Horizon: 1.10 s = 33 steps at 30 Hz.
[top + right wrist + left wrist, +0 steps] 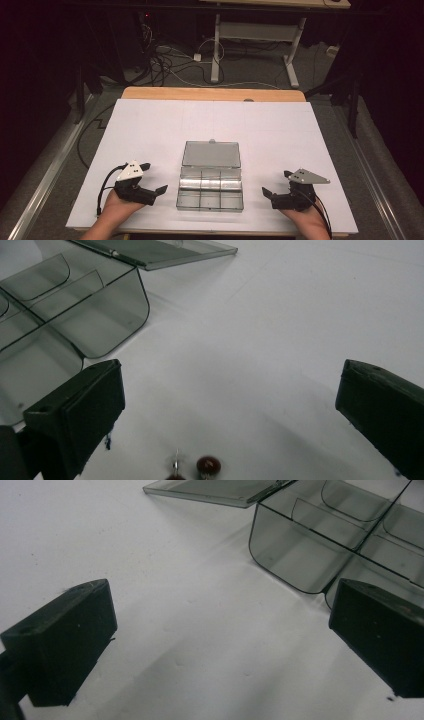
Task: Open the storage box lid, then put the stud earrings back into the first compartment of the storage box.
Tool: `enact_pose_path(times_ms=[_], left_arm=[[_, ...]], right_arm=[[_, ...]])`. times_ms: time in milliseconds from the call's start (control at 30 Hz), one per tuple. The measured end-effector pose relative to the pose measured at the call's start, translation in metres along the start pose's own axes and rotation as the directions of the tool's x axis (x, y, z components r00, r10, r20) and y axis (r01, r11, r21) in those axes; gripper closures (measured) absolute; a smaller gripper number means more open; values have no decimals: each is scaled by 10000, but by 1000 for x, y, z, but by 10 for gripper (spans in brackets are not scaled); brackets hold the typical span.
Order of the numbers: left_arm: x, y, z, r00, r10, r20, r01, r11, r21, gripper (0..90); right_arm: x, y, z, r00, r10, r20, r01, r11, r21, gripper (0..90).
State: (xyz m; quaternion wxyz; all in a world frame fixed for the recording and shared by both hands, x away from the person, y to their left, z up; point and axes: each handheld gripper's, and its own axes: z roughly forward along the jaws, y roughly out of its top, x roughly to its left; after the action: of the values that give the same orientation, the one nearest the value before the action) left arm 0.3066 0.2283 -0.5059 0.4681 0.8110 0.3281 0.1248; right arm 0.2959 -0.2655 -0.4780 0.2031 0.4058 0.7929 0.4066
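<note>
A clear smoky plastic box [210, 187] with several compartments stands in the middle of the near table, its lid [211, 153] lying open behind it. My left gripper [154, 178] rests left of the box, jaws wide apart, nothing between them. My right gripper [276, 182] rests right of the box, also open and holding nothing. In the left gripper view the box [300, 555] is ahead to the right of the gripper [220, 630]. In the right gripper view the box [75, 315] is up left, and a small dark-red bead on a metal hook [207, 465] lies on the sheet just below the gripper [230, 410].
A white sheet [150, 130] covers the wooden table [210, 93]. Bare sheet lies around the box on all sides. Beyond the table, cables [165, 62] trail on the floor near the legs of another desk [216, 50].
</note>
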Motion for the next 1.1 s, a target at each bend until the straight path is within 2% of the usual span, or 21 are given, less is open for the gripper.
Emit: enact_pose_path(times_ms=[100,267,367,467,600,800,967,1100], left_arm=[[-1,-2,-3,10000,76,-26,-76,9996,-256,0],[-4,-3,-4,9998,93,-171,-98,9996,-282,2],[-3,-4,-5,9998,-67,-176,61,9993,-372,2],[-1,-4,-4,9997,-216,-119,212,9992,-339,1],[-2,-3,-3,10000,-60,-70,59,9998,-186,1],[-2,-3,-2,9999,-74,-74,73,9999,-111,1],[-1,-5,-6,9999,-156,-10,155,9988,-471,1],[-2,-5,-5,10000,-91,-27,90,9991,-416,1]], right_arm=[[0,-5,-5,10000,48,38,-48,10000,83,6],[0,-10,-11,9998,80,156,-80,10000,57,50],[1,-11,-13,9998,23,183,-25,10000,95,78],[1,-13,-16,9997,78,210,-80,9999,70,143],[0,-12,-18,9998,31,185,-31,10000,-27,230],[-1,-10,-16,9999,-71,-74,72,10000,34,382],[2,-11,-17,10000,20,-58,-19,9999,138,492],[3,-10,-21,10000,-77,47,77,9999,72,591]])
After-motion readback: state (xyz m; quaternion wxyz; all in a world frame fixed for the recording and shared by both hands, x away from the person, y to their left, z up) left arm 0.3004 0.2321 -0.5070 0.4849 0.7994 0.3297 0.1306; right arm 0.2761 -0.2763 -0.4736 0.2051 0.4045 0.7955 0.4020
